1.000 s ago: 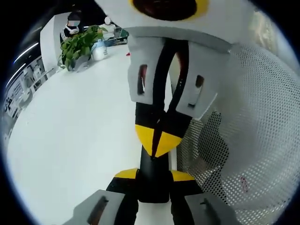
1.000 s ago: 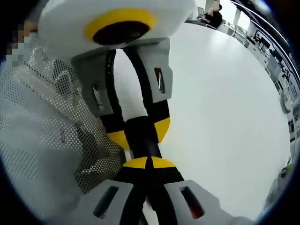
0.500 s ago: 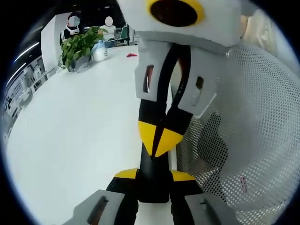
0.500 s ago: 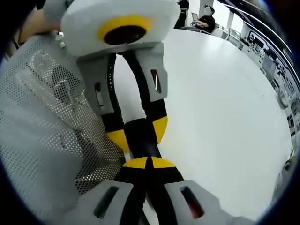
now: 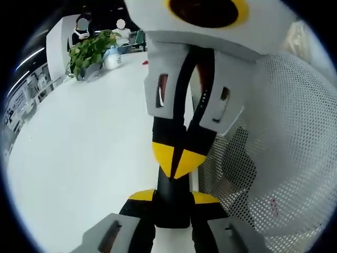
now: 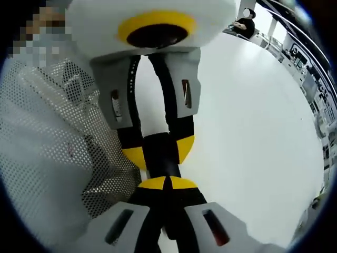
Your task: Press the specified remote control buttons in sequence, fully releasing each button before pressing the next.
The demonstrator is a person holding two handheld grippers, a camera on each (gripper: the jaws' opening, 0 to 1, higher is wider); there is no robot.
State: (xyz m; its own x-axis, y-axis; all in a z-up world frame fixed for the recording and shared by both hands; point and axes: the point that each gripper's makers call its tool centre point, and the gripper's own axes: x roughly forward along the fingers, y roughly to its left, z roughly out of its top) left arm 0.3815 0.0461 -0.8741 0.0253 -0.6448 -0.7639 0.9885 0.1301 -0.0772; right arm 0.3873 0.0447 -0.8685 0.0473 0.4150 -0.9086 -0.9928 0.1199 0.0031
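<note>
Both tools closed on nothing — left tool (image 5: 172, 197) tip to tip with right tool (image 6: 167, 185) above white surface (image 5: 79, 147). Pressing not begun, you judge — next, find remote.

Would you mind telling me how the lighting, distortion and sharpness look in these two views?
Left gripper view: bright, even light on the white table, faint shadows; fisheye bends the table edge; the plant is small but sharp; the right gripper looms close. Right gripper view: the table is near washed out, the left gripper oversized, the mesh sleeve crisp.

The two claws meet tip to tip above the table (image 5: 79, 158).
</note>
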